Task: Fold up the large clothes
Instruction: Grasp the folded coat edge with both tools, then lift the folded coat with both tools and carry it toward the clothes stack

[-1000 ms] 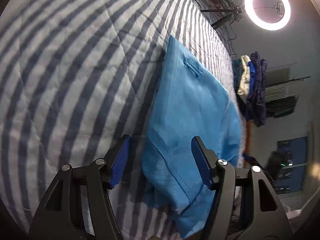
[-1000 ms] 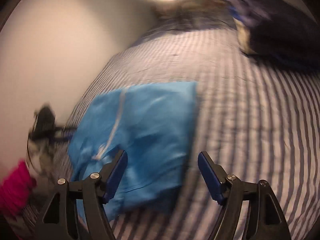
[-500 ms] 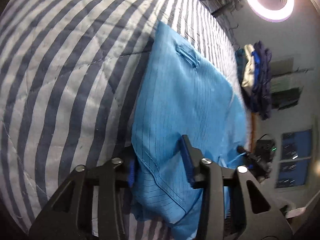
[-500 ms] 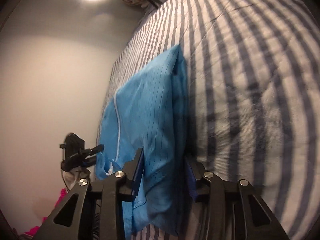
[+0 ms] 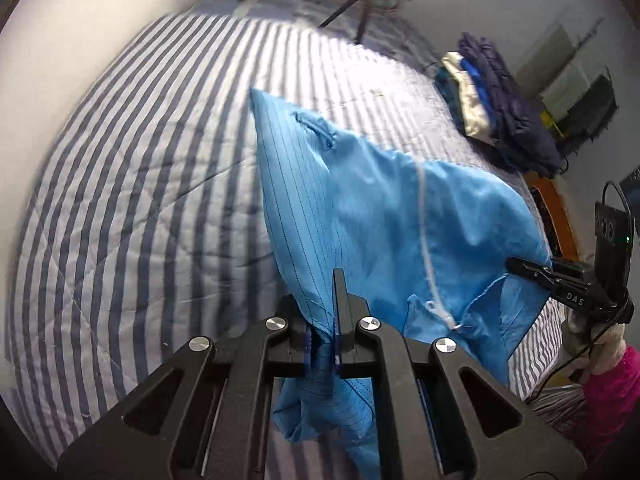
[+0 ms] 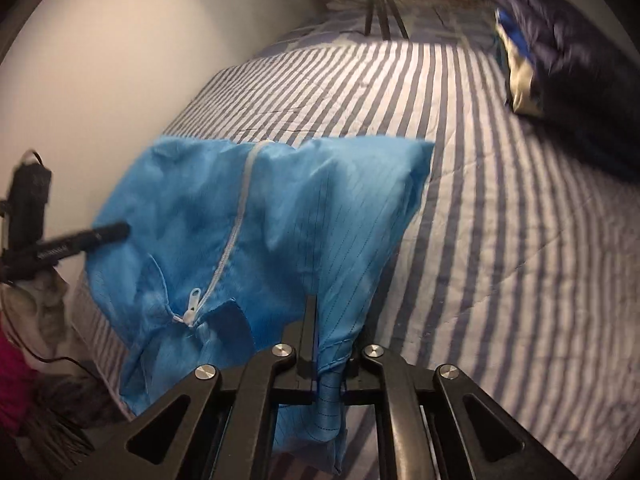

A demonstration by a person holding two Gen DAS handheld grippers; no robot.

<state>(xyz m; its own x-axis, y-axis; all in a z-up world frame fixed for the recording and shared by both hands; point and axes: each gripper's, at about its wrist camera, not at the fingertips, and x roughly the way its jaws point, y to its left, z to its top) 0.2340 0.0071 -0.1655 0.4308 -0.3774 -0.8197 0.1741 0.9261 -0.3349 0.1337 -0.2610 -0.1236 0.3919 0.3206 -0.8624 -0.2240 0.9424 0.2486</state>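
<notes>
Both claws, wide apart a second ago, have just closed: left gripper [image 5: 322, 350] and right gripper [image 6: 330, 360] each pinch the blue garment [image 5: 380, 200], lifted off the striped bed [image 5: 140, 200]. Its hem at 6 o'clock is hidden behind the fingers.

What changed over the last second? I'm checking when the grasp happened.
Both grippers closed: the left gripper and right gripper, open a second ago, have just been closing and now pinch the near edge of the blue zip-up garment, one at each corner, lifting it off the striped quilt. The pile of dark clothes stayed put.
</notes>
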